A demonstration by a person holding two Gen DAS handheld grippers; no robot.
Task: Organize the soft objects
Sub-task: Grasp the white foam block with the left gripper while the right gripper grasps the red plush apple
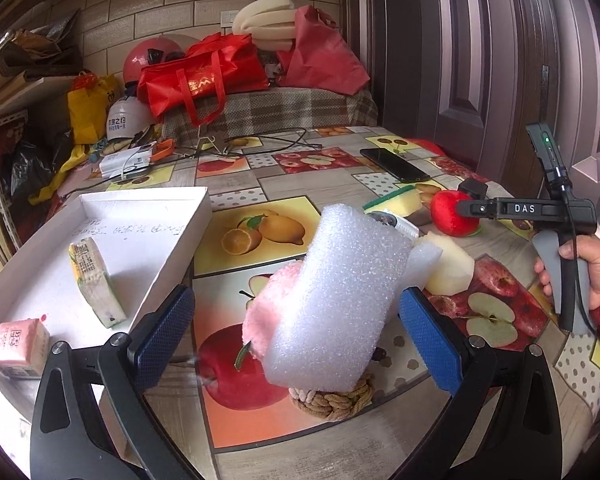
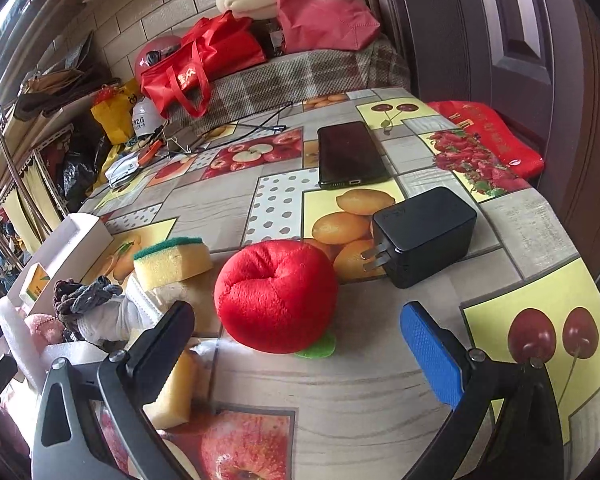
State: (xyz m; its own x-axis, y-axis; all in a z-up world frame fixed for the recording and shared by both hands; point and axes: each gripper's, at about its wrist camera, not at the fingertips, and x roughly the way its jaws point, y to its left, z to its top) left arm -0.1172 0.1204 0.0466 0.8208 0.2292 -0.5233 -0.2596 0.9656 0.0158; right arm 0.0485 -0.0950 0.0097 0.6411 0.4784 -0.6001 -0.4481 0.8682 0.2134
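Item 1: left gripper [image 1: 296,332], jaws wide apart, nothing clamped. White foam sheet [image 1: 336,300], curled, sits between the pads, leaning on a pink fluffy item [image 1: 264,312] at its 9 o'clock; braided rope coaster [image 1: 332,400] under it at 6 o'clock. Contact w/ pads: none seen.

Item 2: white tray [image 1: 100,240] at 10 o'clock of the left gripper. Holds 2 tissue packs: yellow-green pack [image 1: 96,280] on edge, pink pack [image 1: 18,344] near the tray's front corner.

Item 3: right gripper [image 2: 296,352], jaws wide apart, empty. Red plush apple [image 2: 276,296] on the table [image 2: 340,400] just ahead at 12 o'clock, between the finger lines, not gripped. Left-wrist view shows the right gripper body and a hand [image 1: 588,268] on its handle at 3 o'clock.

Item 4: yellow sponge w/ green scrub top [image 2: 172,258] at 10 o'clock of the apple, beside it. Second yellow foam piece [image 2: 176,388] partly behind the right gripper's left finger. Grey-brown knit item [image 2: 84,296] further out at 9 o'clock.

Item 5: black charger [image 2: 424,236], prongs toward the apple, at its 2 o'clock. Black phone [image 2: 350,156] flat at 12 o'clock beyond.

Item 6: red bags [image 1: 200,76] and foam roll [image 1: 266,20] on a covered surface past the table.
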